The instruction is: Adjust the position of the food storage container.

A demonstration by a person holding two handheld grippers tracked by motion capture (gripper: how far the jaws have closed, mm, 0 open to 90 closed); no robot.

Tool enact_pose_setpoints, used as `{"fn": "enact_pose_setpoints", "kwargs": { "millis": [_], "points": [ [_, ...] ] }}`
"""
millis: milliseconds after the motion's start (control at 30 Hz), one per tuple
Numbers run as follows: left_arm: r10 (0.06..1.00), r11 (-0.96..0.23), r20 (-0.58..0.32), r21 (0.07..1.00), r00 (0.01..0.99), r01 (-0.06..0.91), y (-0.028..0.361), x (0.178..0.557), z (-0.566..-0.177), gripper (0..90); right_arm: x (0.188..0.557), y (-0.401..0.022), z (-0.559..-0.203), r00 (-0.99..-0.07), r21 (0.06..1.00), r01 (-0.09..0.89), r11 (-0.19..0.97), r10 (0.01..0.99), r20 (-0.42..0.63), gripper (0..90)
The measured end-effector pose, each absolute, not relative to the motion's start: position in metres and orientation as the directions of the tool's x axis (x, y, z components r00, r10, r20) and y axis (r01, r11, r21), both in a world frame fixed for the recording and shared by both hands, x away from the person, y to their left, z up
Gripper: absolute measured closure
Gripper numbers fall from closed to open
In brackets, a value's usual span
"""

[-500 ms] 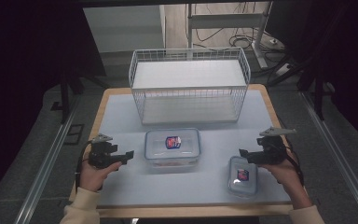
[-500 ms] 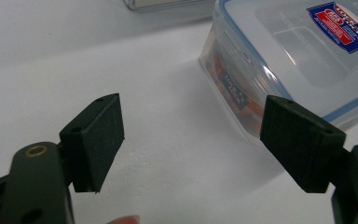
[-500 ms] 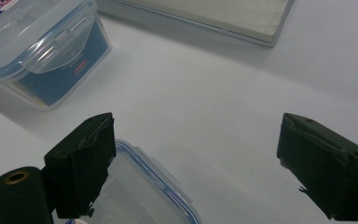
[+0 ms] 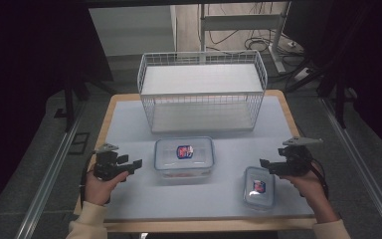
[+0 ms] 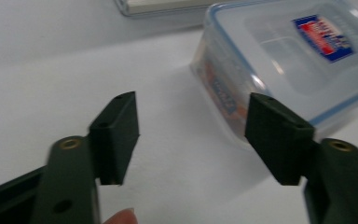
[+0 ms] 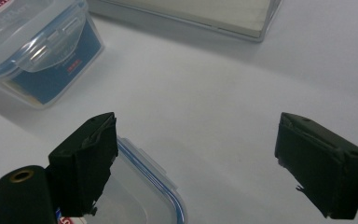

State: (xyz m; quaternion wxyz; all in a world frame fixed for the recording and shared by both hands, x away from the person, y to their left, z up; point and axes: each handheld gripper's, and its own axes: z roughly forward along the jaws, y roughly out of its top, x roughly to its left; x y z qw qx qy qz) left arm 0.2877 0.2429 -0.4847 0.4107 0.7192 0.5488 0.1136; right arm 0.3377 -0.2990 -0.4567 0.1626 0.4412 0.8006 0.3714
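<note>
Reaching for the 2 lidded boxes looks like the step in hand, 1 box per hand, with the wire basket (image 4: 202, 92) at the far side of the counter (image 4: 129, 124) as the likely place to put them.

The left tongs (image 4: 134, 164) hover just beside the left edge of the large clear box (image 4: 184, 155), at the middle of the counter near the person. Their jaws stand apart with nothing between them; in the left gripper view the box's corner (image 5: 242, 88) lies just ahead of the right jaw. To grip well, I would judge that the tongs should slide level toward the short side and close on the lid rim, not on the smooth wall.

The right tongs (image 4: 264, 163) are released too, jaws wide and empty, hanging over the far end of the small clear box (image 4: 258, 186) at the near right. They should come down square over the narrow width so the pads meet both long sides.

Each box is shut with a blue-sealed lid bearing a red and blue label. Printed packets seem to lie inside the large one; the small one's contents I cannot make out. The basket holds nothing.
</note>
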Motion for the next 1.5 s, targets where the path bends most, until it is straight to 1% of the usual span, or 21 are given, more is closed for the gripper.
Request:
{"fn": "enact_pose_setpoints", "kwargs": {
  "millis": [100,133,167,200,233,267,300,333,400,500,700,867,933,1000,1067,1167,1267,1300,1333,1367,1500],
  "points": [
    [0.892,-0.066,-0.267,0.723,0.366,0.688,0.247,0.284,-0.479,53.8,0.334,-0.298,-0.452,-0.545,0.749,0.583,0.316,0.836,0.071,13.0],
    [0.892,-0.072,-0.26,0.726,0.37,0.684,0.248,0.283,-0.476,53.8,0.334,-0.298,-0.452,-0.545,0.749,0.583,0.316,0.836,0.071,13.0],
    [0.89,-0.078,-0.257,0.726,0.376,0.683,0.249,0.282,-0.475,65.6,0.333,-0.298,-0.45,-0.547,0.752,0.577,0.319,0.835,0.066,13.1],
    [0.89,-0.087,-0.251,0.726,0.381,0.683,0.25,0.281,-0.475,65.6,0.333,-0.298,-0.45,-0.547,0.752,0.577,0.319,0.835,0.066,13.1],
    [0.893,-0.095,-0.243,0.722,0.38,0.685,0.251,0.282,-0.475,71.3,0.333,-0.298,-0.449,-0.547,0.752,0.576,0.321,0.835,0.063,13.1],
    [0.894,-0.1,-0.244,0.709,0.377,0.698,0.251,0.283,-0.478,81.2,0.334,-0.298,-0.449,-0.545,0.752,0.577,0.318,0.836,0.065,13.3],
    [0.894,-0.1,-0.244,0.709,0.377,0.698,0.251,0.283,-0.478,83.7,0.334,-0.299,-0.45,-0.544,0.752,0.577,0.318,0.836,0.065,13.4],
    [0.89,-0.102,-0.255,0.697,0.378,0.71,0.252,0.285,-0.482,83.7,0.334,-0.299,-0.45,-0.544,0.752,0.577,0.318,0.836,0.065,13.4],
    [0.886,-0.106,-0.267,0.679,0.379,0.726,0.25,0.288,-0.489,87.1,0.336,-0.3,-0.452,-0.541,0.747,0.585,0.317,0.838,0.067,13.4],
    [0.88,-0.112,-0.285,0.655,0.381,0.747,0.246,0.292,-0.499,88.2,0.338,-0.302,-0.457,-0.537,0.736,0.599,0.316,0.84,0.076,14.4],
    [0.867,-0.132,-0.299,0.633,0.398,0.763,0.235,0.297,-0.508,89.7,0.337,-0.305,-0.455,-0.533,0.743,0.594,0.308,0.842,0.077,14.5],
    [0.846,-0.179,-0.304,0.611,0.437,0.771,0.221,0.3,-0.515,89.8,0.337,-0.305,-0.453,-0.532,0.746,0.589,0.31,0.844,0.07,14.6],
    [0.832,-0.187,-0.321,0.604,0.452,0.775,0.217,0.3,-0.517,89.8,0.337,-0.305,-0.454,-0.531,0.745,0.591,0.31,0.845,0.07,14.5],
    [0.825,-0.189,-0.332,0.601,0.458,0.776,0.215,0.3,-0.518,89.8,0.337,-0.304,-0.455,-0.532,0.742,0.593,0.313,0.844,0.068,14.5],
    [0.81,-0.165,-0.365,0.608,0.458,0.776,0.213,0.301,-0.517,89.9,0.337,-0.305,-0.455,-0.53,0.74,0.595,0.312,0.845,0.07,14.5],
    [0.811,-0.163,-0.364,0.612,0.458,0.774,0.21,0.303,-0.517,89.8,0.337,-0.305,-0.456,-0.528,0.74,0.597,0.31,0.846,0.071,14.5],
    [0.794,-0.161,-0.386,0.612,0.47,0.775,0.202,0.306,-0.517,89.9,0.337,-0.306,-0.454,-0.525,0.741,0.597,0.307,0.848,0.071,14.5],
    [0.794,-0.161,-0.386,0.612,0.47,0.775,0.202,0.306,-0.517,89.8,0.337,-0.306,-0.454,-0.525,0.741,0.597,0.307,0.848,0.071,14.5],
    [0.809,-0.17,-0.359,0.614,0.465,0.771,0.199,0.307,-0.517,89.8,0.337,-0.306,-0.454,-0.524,0.742,0.597,0.306,0.849,0.071,14.5],
    [0.813,-0.174,-0.352,0.612,0.463,0.771,0.198,0.307,-0.517,89.8,0.337,-0.306,-0.454,-0.523,0.742,0.597,0.305,0.849,0.072,14.5],
    [0.815,-0.162,-0.362,0.608,0.452,0.778,0.196,0.309,-0.517,89.8,0.337,-0.306,-0.454,-0.523,0.742,0.597,0.306,0.849,0.071,14.5]
  ]
}}
